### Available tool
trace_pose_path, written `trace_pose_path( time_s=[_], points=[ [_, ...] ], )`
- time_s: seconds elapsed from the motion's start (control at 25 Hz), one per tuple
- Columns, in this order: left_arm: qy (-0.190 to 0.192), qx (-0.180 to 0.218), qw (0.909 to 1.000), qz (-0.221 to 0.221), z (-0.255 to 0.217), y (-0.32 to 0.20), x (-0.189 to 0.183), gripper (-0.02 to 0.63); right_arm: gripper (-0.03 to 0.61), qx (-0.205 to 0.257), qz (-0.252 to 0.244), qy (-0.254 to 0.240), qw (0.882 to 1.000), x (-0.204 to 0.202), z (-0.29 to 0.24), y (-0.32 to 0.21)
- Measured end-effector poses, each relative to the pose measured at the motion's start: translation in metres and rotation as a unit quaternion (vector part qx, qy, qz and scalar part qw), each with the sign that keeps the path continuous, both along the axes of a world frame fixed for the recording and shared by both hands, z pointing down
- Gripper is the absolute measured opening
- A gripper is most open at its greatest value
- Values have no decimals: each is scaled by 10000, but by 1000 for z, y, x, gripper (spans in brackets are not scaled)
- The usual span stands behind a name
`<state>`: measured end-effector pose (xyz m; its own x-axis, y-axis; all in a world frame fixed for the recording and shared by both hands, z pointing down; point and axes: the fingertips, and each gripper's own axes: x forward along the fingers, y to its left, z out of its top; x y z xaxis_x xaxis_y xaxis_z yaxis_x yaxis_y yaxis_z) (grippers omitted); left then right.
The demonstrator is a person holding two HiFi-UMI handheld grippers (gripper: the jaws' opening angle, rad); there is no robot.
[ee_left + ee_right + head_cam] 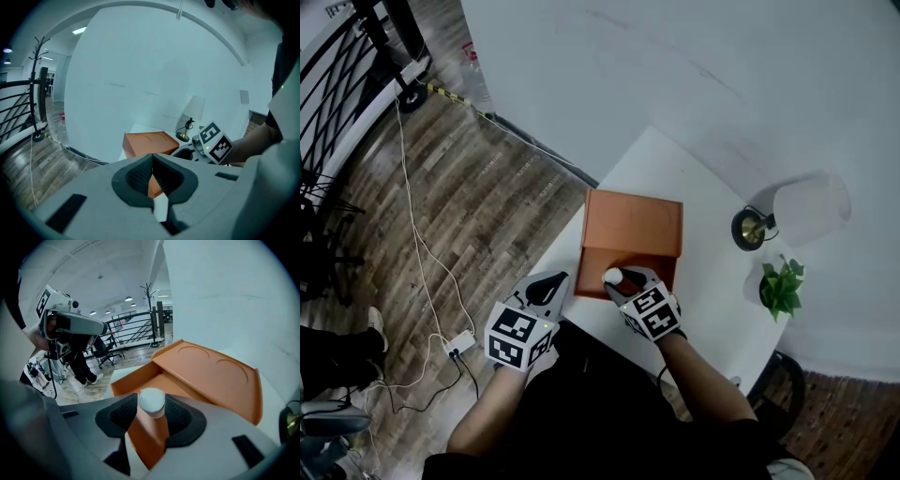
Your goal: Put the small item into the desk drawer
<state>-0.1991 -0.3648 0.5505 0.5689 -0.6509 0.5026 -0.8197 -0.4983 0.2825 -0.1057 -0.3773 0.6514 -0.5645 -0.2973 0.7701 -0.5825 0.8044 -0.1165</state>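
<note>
Currently, in the head view, the left gripper point(553, 279) sits near the left edge of the white desk point(712, 272), at 8 o'clock from the orange drawer unit point(634, 223). Its jaws are together with nothing between them. The drawer point(161, 383) is pulled out toward the person, at 6 o'clock of the unit. The right gripper point(617, 279) is clamped on the small white item point(151, 401), held over the drawer's front wall. A lamp point(752, 228) stands at 3 o'clock of the unit and a potted plant point(781, 289) at 4 o'clock.
</note>
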Motion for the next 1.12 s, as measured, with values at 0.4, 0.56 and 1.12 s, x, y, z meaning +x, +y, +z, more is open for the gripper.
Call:
trace_pose_path(
  time_s=[0.4,0.56,1.12],
  points=[
    [133,468,9988,-33,-41,10,-19,11,183,407,475,9,9980,21,-51,8],
    [136,630,9979,109,-51,21,-21,11,173,632,779,-37,9950,32,-73,16],
    [245,886,9952,336,-75,32,-10,11,138,1126,1355,-327,9838,59,-118,39]
  ],
)
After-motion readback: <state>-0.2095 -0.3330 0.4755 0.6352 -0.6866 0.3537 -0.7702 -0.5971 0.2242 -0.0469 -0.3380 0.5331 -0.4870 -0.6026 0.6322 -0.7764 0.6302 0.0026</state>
